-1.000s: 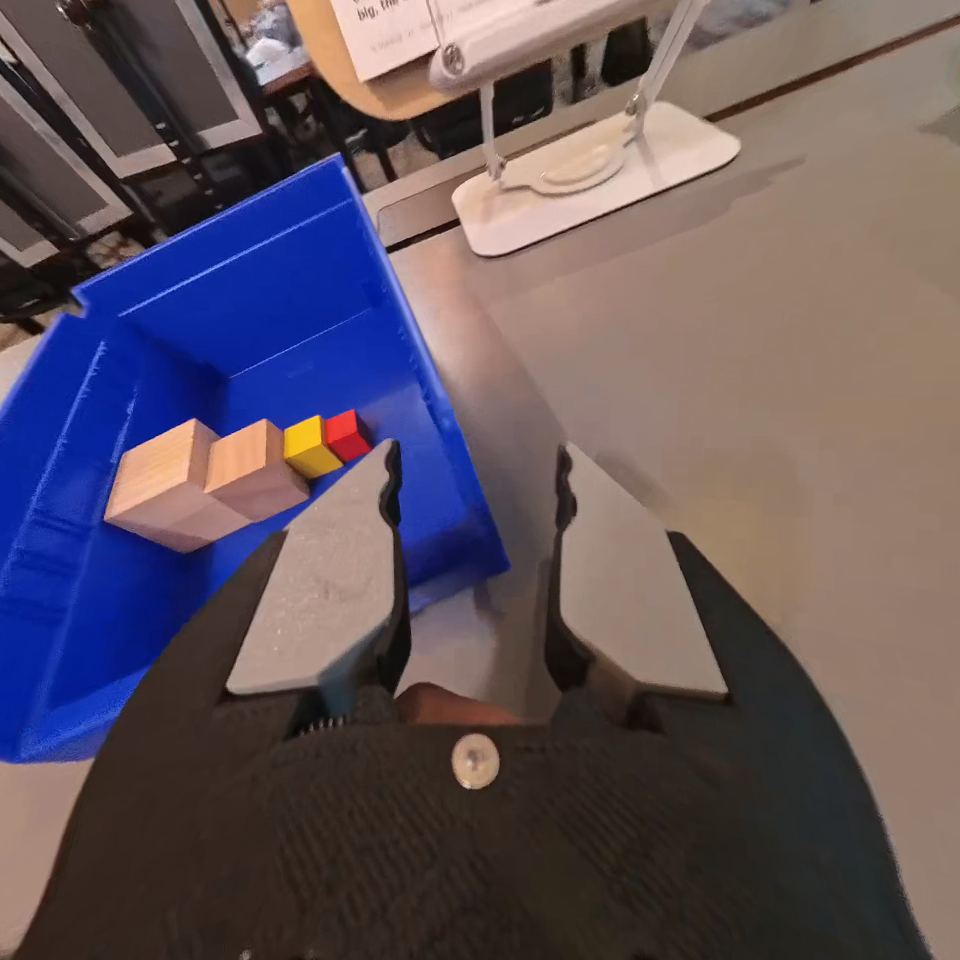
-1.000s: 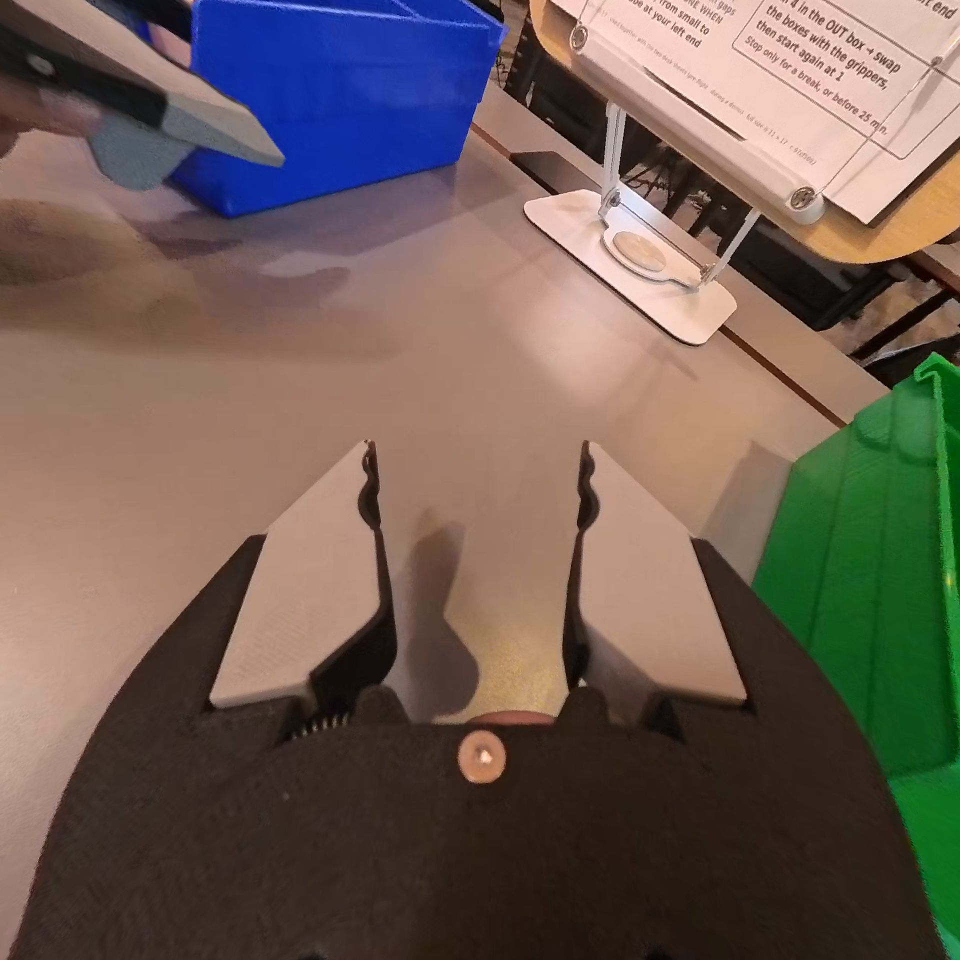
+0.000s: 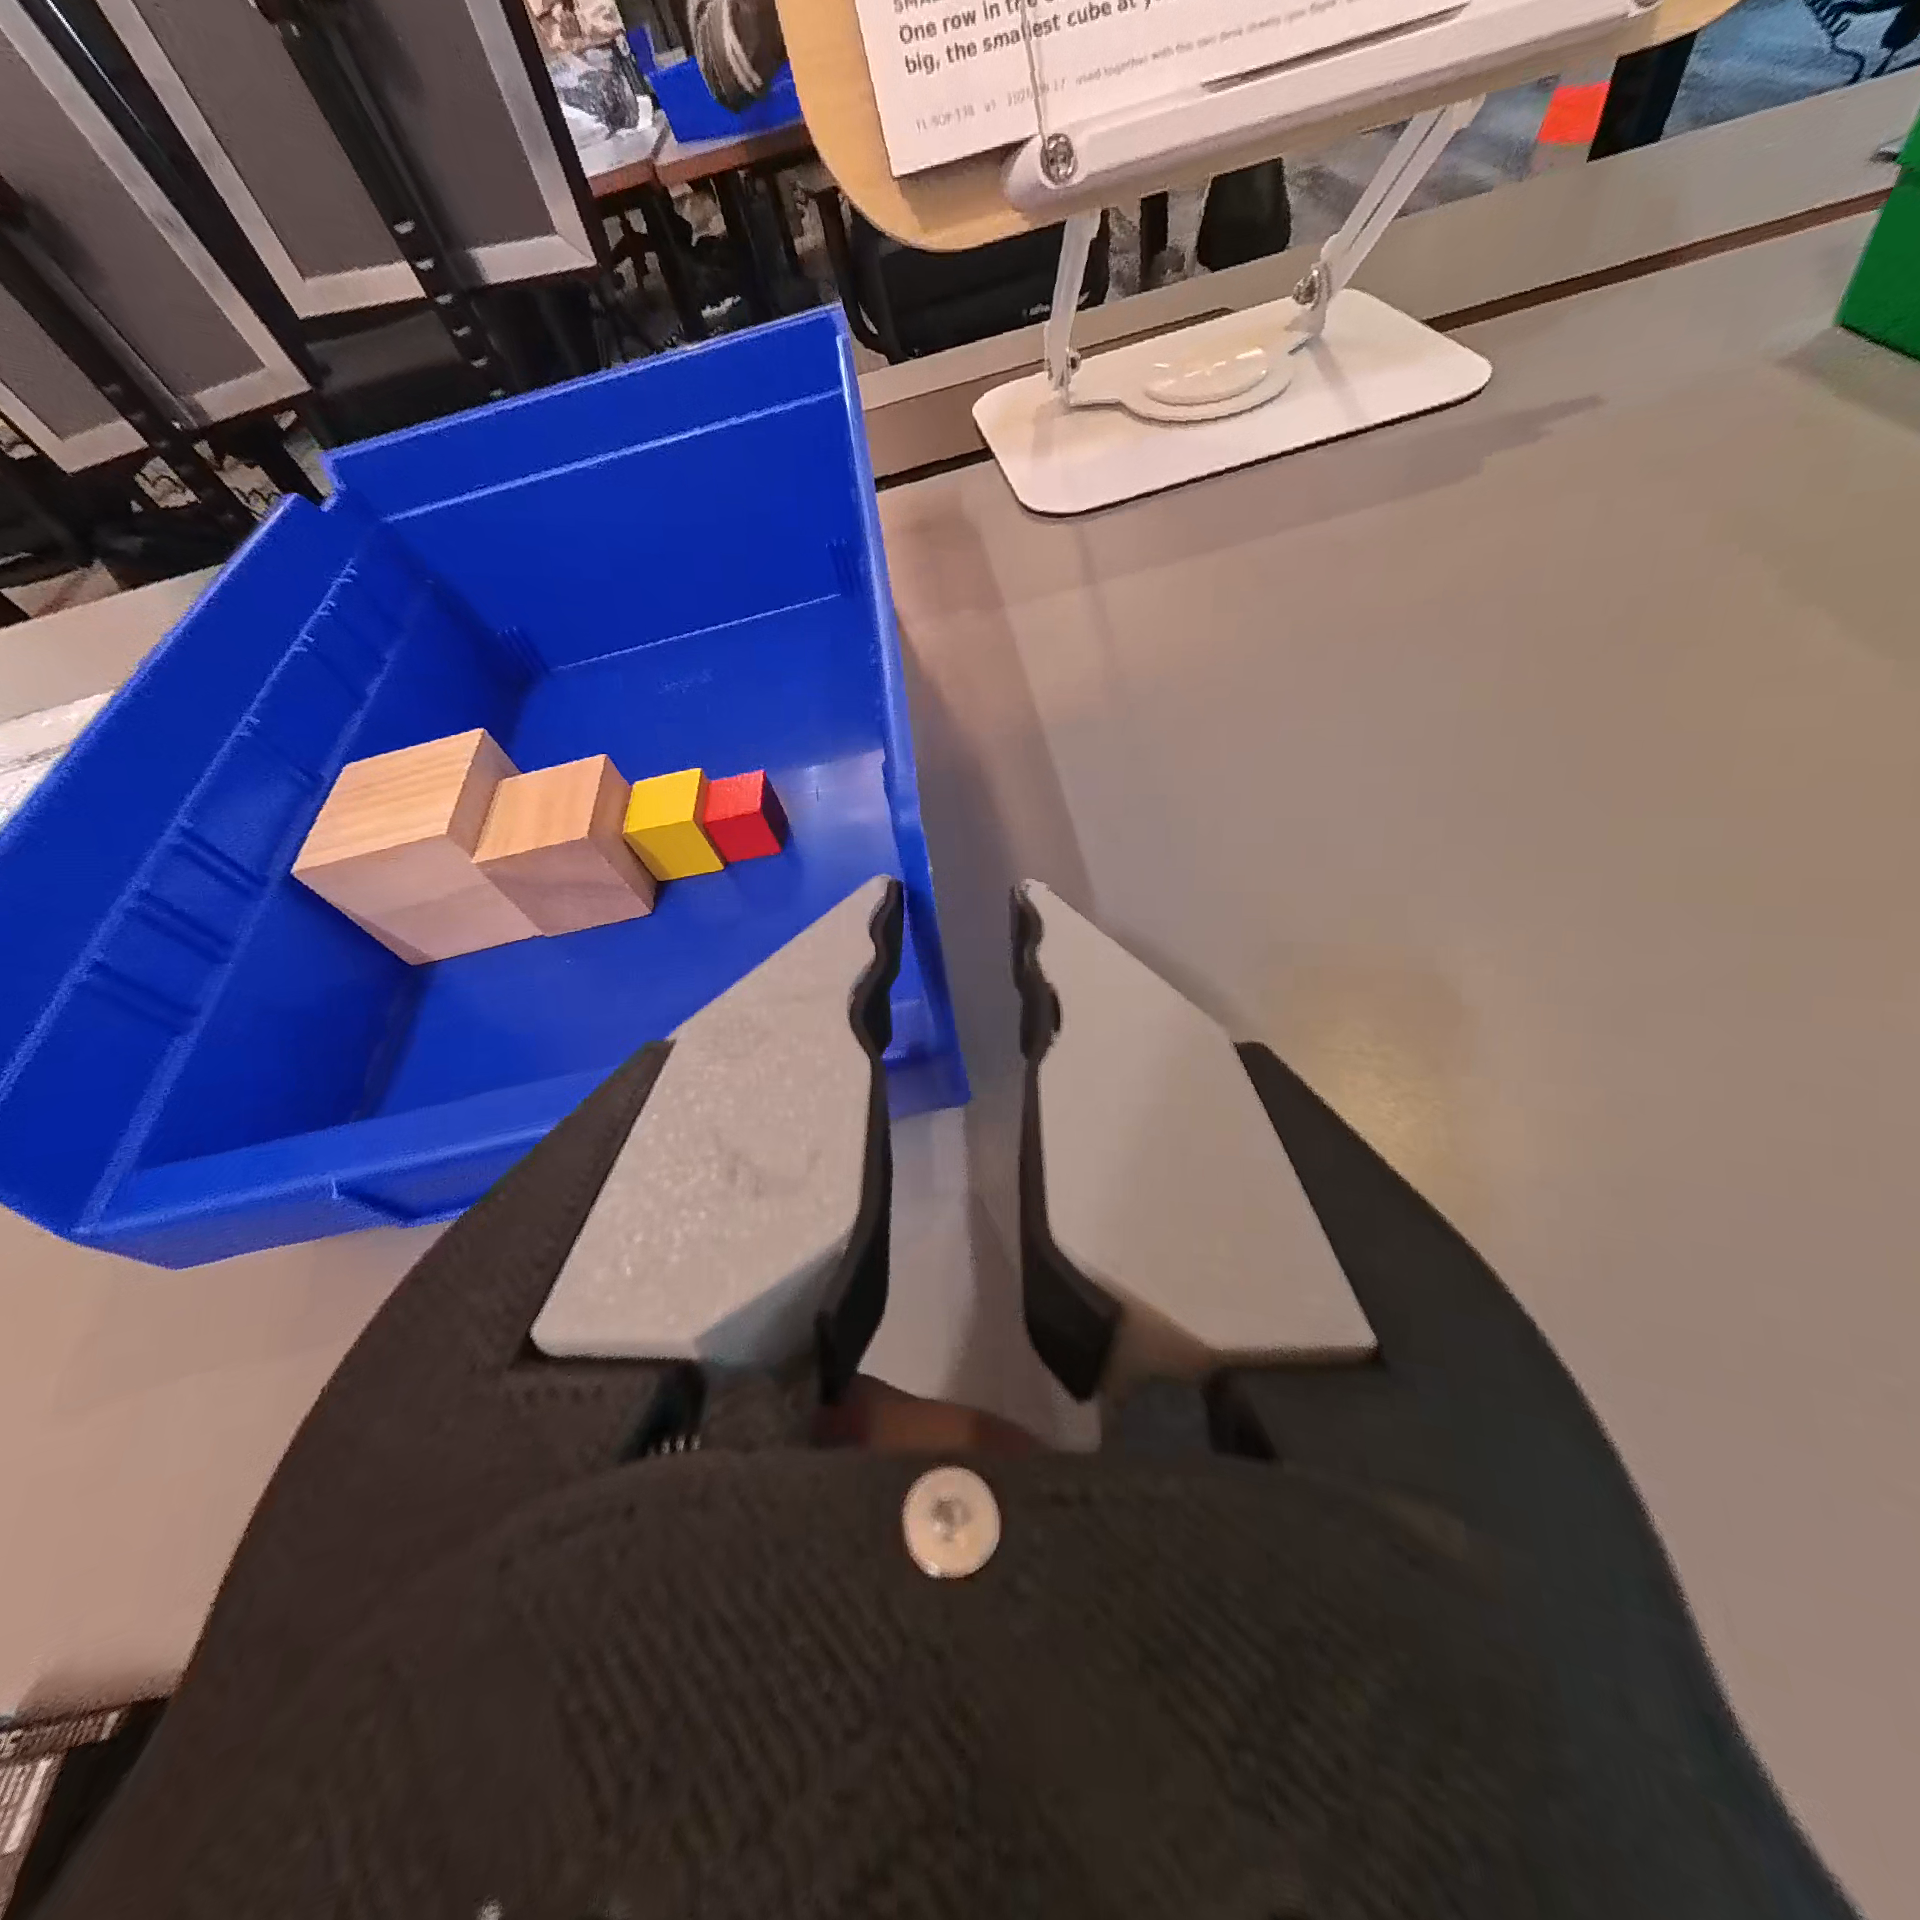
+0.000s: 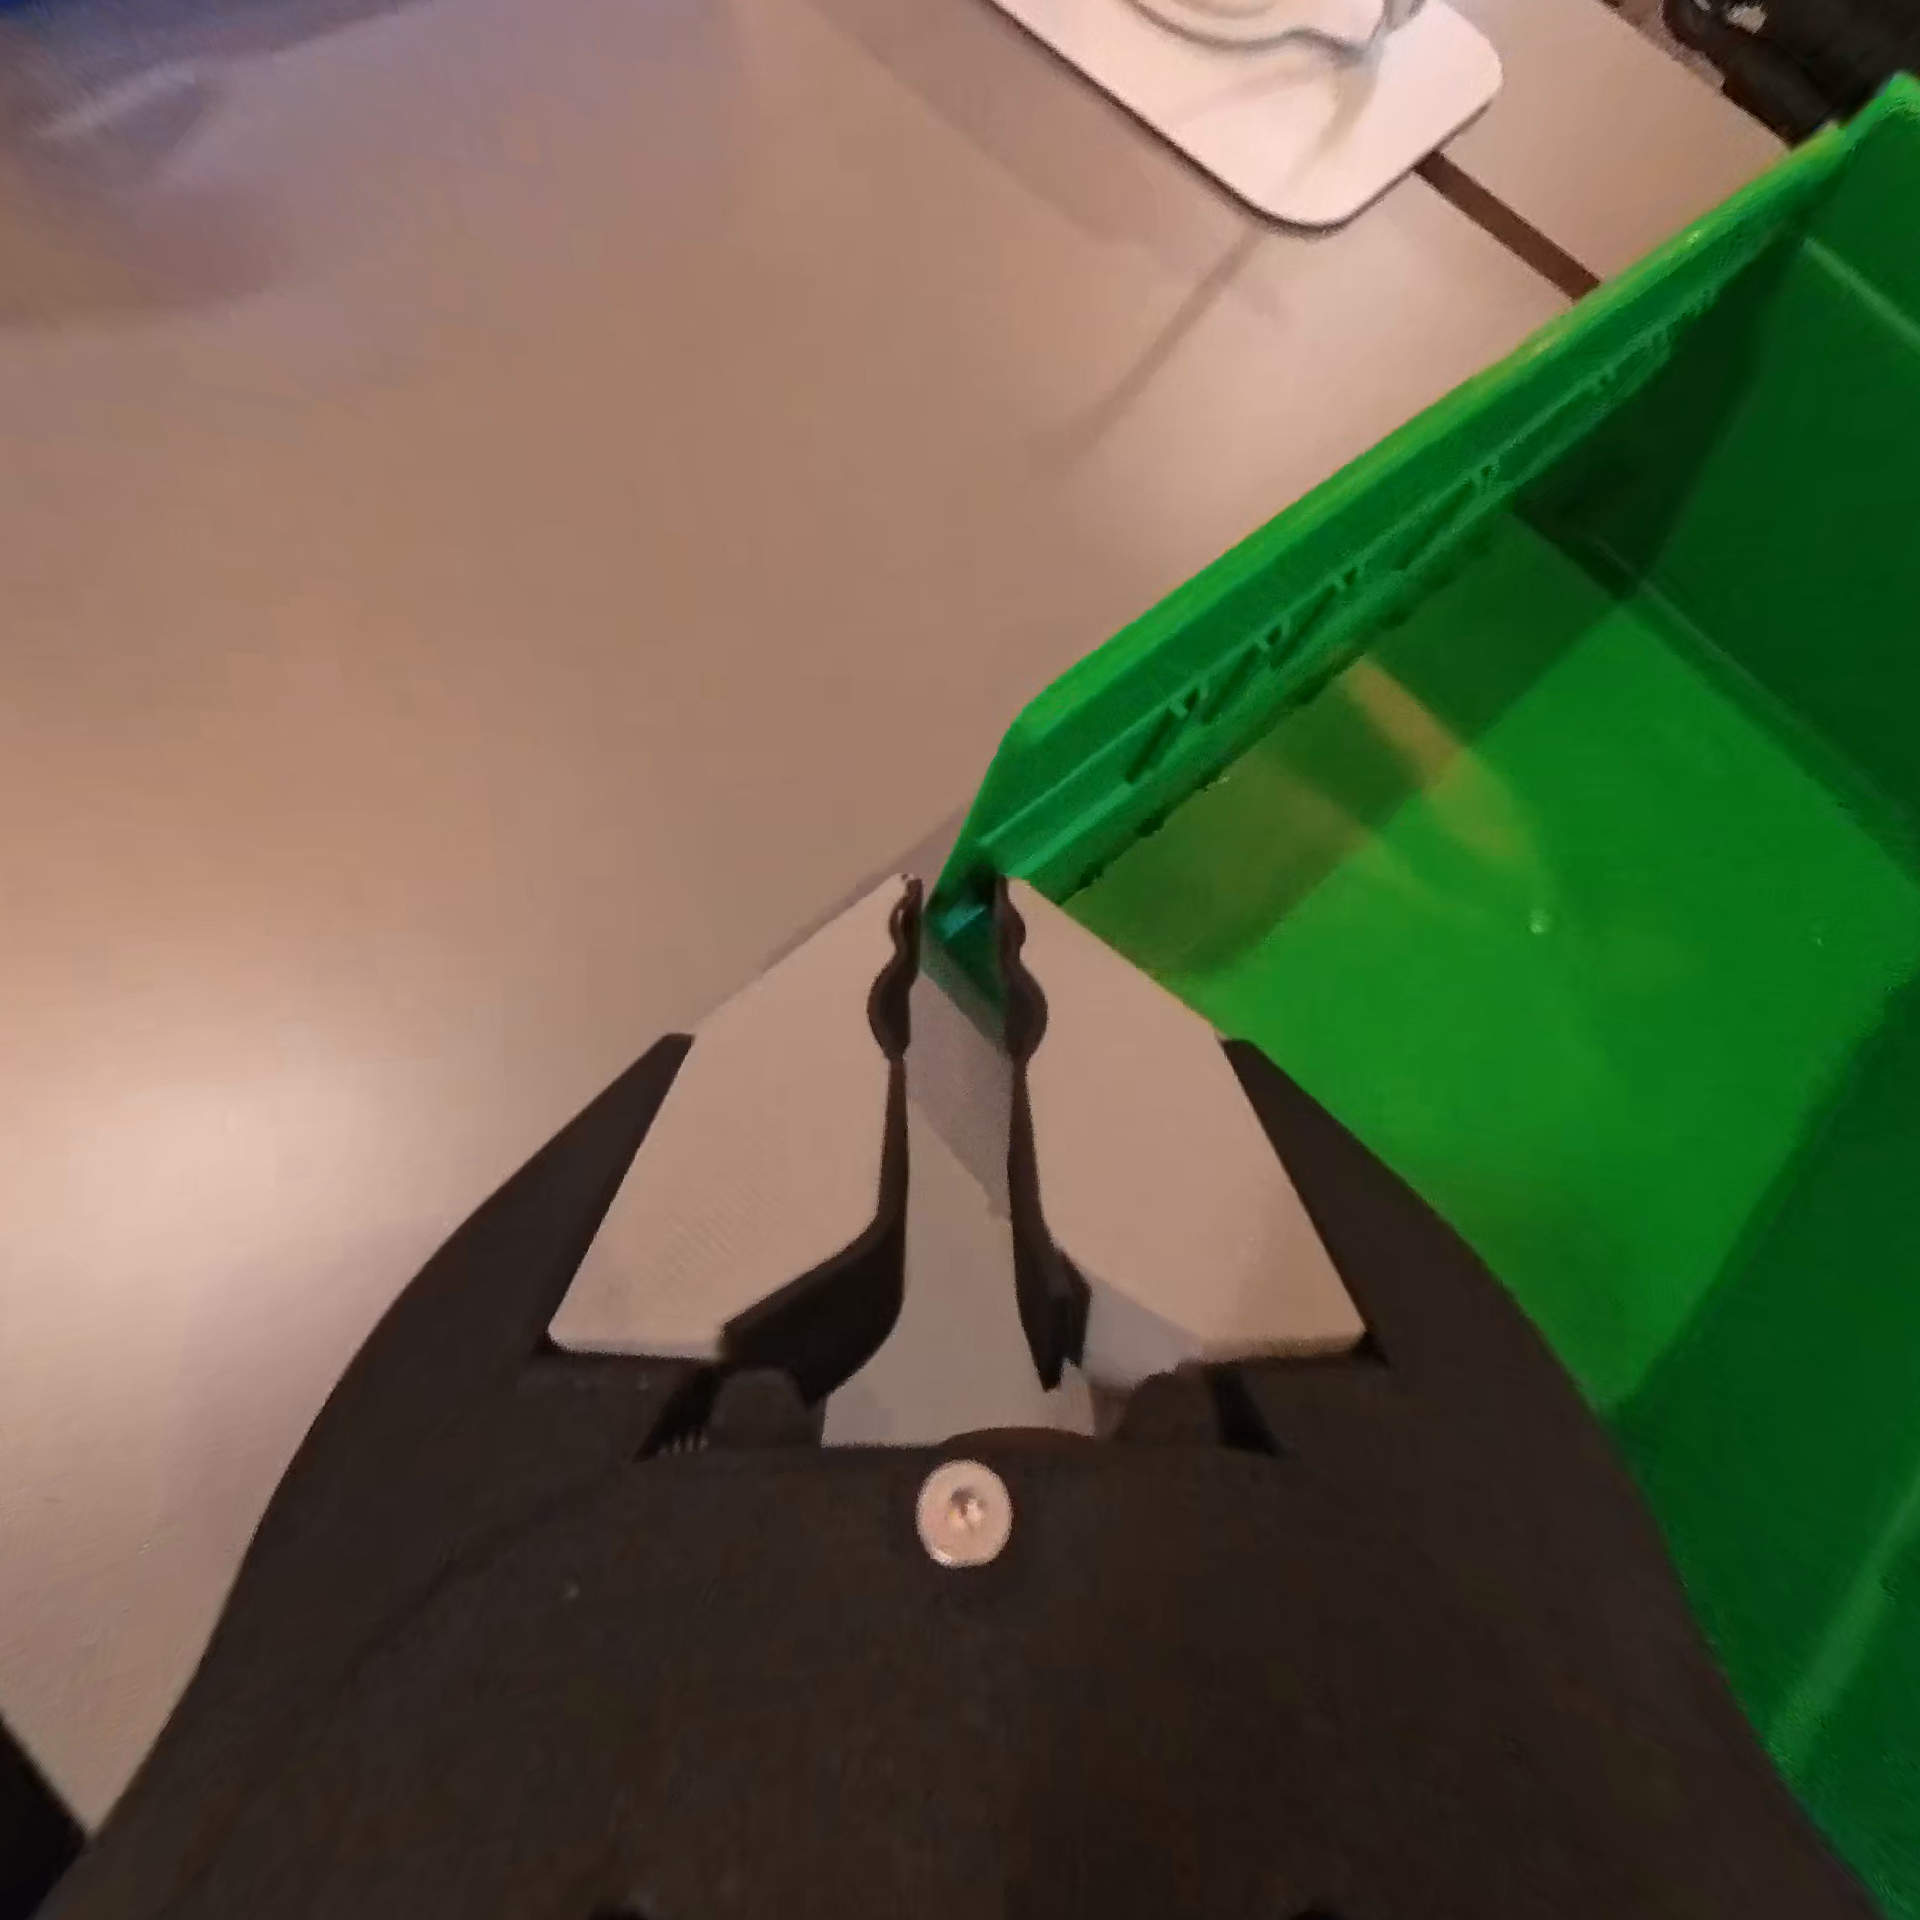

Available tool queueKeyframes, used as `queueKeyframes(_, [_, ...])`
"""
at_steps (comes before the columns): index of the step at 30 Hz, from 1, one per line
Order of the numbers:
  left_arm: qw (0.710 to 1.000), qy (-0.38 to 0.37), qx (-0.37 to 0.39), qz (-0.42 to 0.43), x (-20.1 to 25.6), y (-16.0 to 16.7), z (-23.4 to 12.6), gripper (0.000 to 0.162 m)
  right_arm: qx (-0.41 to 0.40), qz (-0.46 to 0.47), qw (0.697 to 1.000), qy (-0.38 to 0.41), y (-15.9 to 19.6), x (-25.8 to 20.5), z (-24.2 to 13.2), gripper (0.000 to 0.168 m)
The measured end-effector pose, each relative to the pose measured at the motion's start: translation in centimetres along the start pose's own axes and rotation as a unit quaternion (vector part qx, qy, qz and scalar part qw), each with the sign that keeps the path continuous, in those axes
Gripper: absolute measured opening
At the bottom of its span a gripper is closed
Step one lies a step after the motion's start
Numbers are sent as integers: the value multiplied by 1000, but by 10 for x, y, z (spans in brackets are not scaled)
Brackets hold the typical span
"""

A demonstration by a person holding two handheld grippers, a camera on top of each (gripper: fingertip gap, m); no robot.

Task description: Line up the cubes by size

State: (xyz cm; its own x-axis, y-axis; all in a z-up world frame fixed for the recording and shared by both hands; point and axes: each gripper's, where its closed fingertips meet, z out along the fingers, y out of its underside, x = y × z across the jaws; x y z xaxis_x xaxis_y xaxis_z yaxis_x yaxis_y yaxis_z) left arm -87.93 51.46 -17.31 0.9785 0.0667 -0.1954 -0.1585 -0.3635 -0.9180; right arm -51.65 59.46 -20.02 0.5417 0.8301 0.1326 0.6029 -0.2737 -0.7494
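Note:
Four cubes stand in a touching row inside the blue bin [image 3: 582, 540]: a large wooden cube [image 3: 405, 821], a medium wooden cube [image 3: 556, 831], a yellow cube [image 3: 665, 816] and a red cube [image 3: 740, 805]. My left gripper [image 3: 956, 899] is partly closed and empty. It hovers at the bin's near right wall, which shows in the gap between the fingers. My right gripper [image 4: 956, 894] has narrowed onto the near left corner of the green bin [image 4: 1558, 935]. The corner's rim sits between its fingertips. No cubes show in the green bin.
A white stand base [image 3: 1247, 405] holding a board with a sheet sits at the table's far edge and also shows in the right wrist view [image 4: 1299, 94]. Grey table [image 3: 1455, 831] lies between the two bins. Chairs and racks stand beyond the table.
Both grippers have narrowed from wide open. My left gripper pulled back a little at the blue bin's right wall. My right gripper swung right and down onto the green bin's corner.

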Motion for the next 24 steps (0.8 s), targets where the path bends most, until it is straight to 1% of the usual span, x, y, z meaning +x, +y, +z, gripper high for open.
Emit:
queueKeyframes(2, [1000,0,1,4,1,0,0,20,23,-8,1000,-6,-10,-10,11,20])
queueKeyframes(4, [1000,1,-2,11,2,2,1,25,13,-30,999,17,-12,-11,13,24])
queueKeyframes(5, [1000,0,-4,17,2,3,0,27,7,-39,998,40,-13,-5,9,28])
queueKeyframes(7, [1000,-1,-3,21,-2,2,-2,31,15,-43,997,68,-18,4,-4,30])
queueKeyframes(11, [1000,-6,15,8,-15,-8,-14,32,52,-25,998,33,-25,-4,-31,30])
queueKeyframes(13, [1000,-12,23,6,-22,-12,-21,32,32,-28,999,19,-16,-5,-34,26])
queueKeyframes(16, [999,-17,29,4,-27,-15,-27,32,-25,-34,999,29,9,7,-29,26])
queueKeyframes(18, [999,-16,31,5,-28,-16,-29,32,-61,-19,998,15,29,12,-26,27])
queueKeyframes(19, [999,-17,32,6,-28,-16,-30,32,-43,-15,999,12,27,16,-27,22])
queueKeyframes(20, [999,-19,34,6,-29,-17,-30,32,-43,-6,999,4,30,19,-30,15])
queueKeyframes(22, [999,-22,36,5,-30,-17,-31,31,-59,13,998,1,43,27,-34,2])
queueKeyframes(24, [999,-22,36,4,-31,-17,-31,31,-86,14,996,5,58,35,-36,2])
